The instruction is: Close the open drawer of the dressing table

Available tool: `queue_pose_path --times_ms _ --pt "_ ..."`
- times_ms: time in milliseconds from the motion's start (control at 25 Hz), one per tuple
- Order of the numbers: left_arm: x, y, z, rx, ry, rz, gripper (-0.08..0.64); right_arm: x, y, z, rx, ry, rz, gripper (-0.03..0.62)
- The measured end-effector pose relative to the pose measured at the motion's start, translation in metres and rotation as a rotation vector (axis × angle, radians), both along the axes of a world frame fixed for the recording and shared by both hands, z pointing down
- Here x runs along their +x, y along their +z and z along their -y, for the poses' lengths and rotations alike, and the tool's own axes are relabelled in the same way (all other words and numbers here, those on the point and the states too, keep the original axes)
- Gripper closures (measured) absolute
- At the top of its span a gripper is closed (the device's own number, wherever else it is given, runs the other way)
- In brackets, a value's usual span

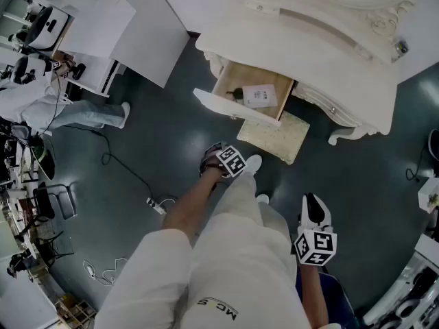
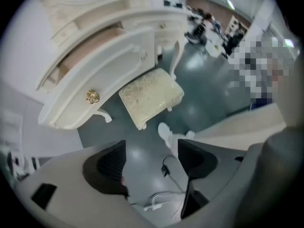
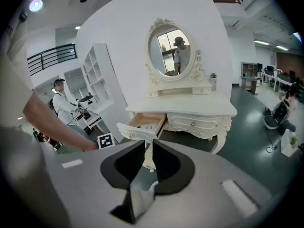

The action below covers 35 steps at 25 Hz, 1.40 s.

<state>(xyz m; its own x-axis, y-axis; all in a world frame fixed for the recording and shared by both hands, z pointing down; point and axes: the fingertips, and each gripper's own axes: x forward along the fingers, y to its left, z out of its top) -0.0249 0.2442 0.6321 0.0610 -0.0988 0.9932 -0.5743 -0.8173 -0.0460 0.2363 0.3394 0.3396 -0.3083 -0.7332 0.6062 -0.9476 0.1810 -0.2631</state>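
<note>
far to your left a person in white (image 1: 38,105) stands at a cluttered bench, and a cable with a power strip (image 1: 156,205) runs across the dark floor toward you. your left gripper (image 1: 221,162) hangs beside your leg, pointing straight down. in the left gripper view its jaws stand wide apart with only the floor and cable between them, so it (image 2: 152,160) holds nothing. ahead of it the drawer (image 1: 248,96) of the dressing table (image 1: 309,40) is pulled well out on the table's left side. its wooden inside is open to view, with a small dark object and a pale printed packet lying in it. the left gripper view shows the curved drawer (image 2: 111,75) front with a gold knob (image 2: 92,97). a cream upholstered stool (image 1: 274,137) sits on the floor just beside the open drawer, partly under the table. to your right, the right gripper (image 1: 314,204) is held low near your right leg, well apart from the table. in its own view the right gripper (image 3: 148,148) aims toward the drawer (image 3: 142,122), jaws all but closed with a thin slit and nothing in it.
</note>
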Motion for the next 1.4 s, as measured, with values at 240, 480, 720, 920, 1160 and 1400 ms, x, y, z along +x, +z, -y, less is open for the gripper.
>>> queue_pose_path --times_ms 240,480,720,920,1160,1400 --pt "0.089 -0.135 -0.123 0.061 -0.18 -0.471 0.216 -0.027 0.0 -0.043 0.048 -0.1 0.05 0.545" --pt "0.099 -0.266 -0.176 0.192 -0.446 -0.707 0.543 -0.084 -0.013 -0.05 0.091 -0.247 0.062 0.551" --pt "0.082 -0.302 -0.188 0.271 -0.543 -0.747 0.549 -0.125 -0.028 -0.045 0.101 -0.294 0.123 0.551" --pt "0.067 -0.295 -0.192 0.3 -0.63 -0.731 0.549 -0.14 -0.028 -0.051 0.116 -0.382 0.098 0.551" --pt "0.064 -0.298 -0.207 0.363 -0.715 -0.732 0.549 -0.143 -0.019 -0.065 0.102 -0.466 0.126 0.551" --pt "0.067 -0.321 -0.186 0.382 -0.736 -0.757 0.549 -0.146 -0.024 -0.063 0.107 -0.463 0.144 0.577"
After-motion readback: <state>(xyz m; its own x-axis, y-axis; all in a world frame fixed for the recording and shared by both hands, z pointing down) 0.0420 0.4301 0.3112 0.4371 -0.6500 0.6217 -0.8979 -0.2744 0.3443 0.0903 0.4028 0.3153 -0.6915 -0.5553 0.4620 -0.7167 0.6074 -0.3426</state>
